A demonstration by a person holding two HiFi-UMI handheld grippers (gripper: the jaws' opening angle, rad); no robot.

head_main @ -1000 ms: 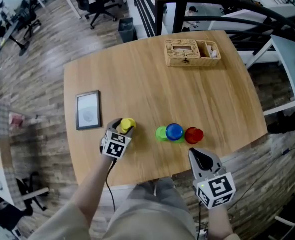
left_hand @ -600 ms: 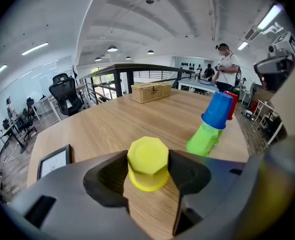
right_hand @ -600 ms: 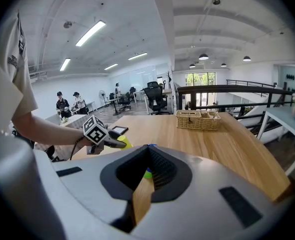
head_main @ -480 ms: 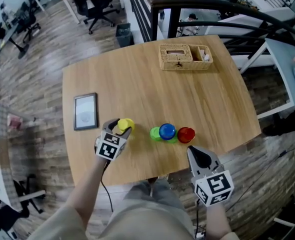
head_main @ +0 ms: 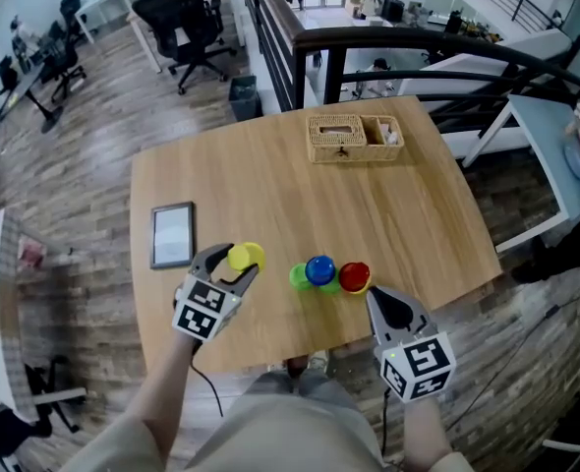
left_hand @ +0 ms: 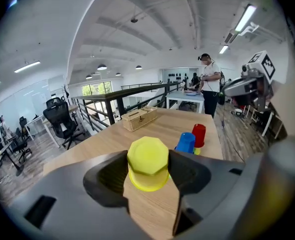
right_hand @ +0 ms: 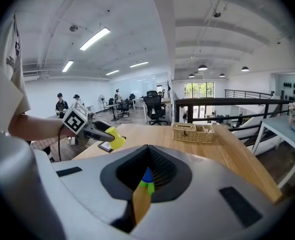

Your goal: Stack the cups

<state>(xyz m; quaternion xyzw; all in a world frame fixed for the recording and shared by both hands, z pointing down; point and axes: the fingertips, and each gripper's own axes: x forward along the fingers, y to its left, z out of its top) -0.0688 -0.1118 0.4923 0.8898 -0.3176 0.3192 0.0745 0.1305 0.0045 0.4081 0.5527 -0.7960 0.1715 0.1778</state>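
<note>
Head view, tabletop: wooden table (head_main: 270, 185). A wicker basket (head_main: 354, 138) sits near the far edge and a flat dark-framed tablet (head_main: 173, 234) by the left edge.
Head view, cups: green cup (head_main: 298, 276), blue cup (head_main: 319, 269) and red cup (head_main: 355, 276) are bunched in a row close to the near edge. Blue overlaps green; whether it sits on it or just beside it cannot be told.
Head view, left gripper: left gripper (head_main: 233, 264) is over the near-left part of the tabletop, with the yellow cup (head_main: 247, 256) between its jaws, well apart from the row.
Head view, right gripper: right gripper (head_main: 377, 301) is just off the near edge, tips aimed toward the red cup but not touching it.
Left gripper view, jaws: spread wide and pinching the yellow cup by its sides. The cup is mouth down, closed base up. Blue and red cups show beyond it, to the right.
Right gripper view, jaws: pressed together, nothing held. Blue and green cups peek through the slit ahead. Off to the left, the yellow cup hangs in the left gripper, clear of the tabletop.
Step in hand (judged): the yellow cup is gripped and off the table, on its way to the row.
Next move (judged): carry it across toward the near-edge row and centre it over the chosen cup. Keep it level and mouth down, lower until it seats, then spread the jaws. The right gripper could steady the base cup.
</note>
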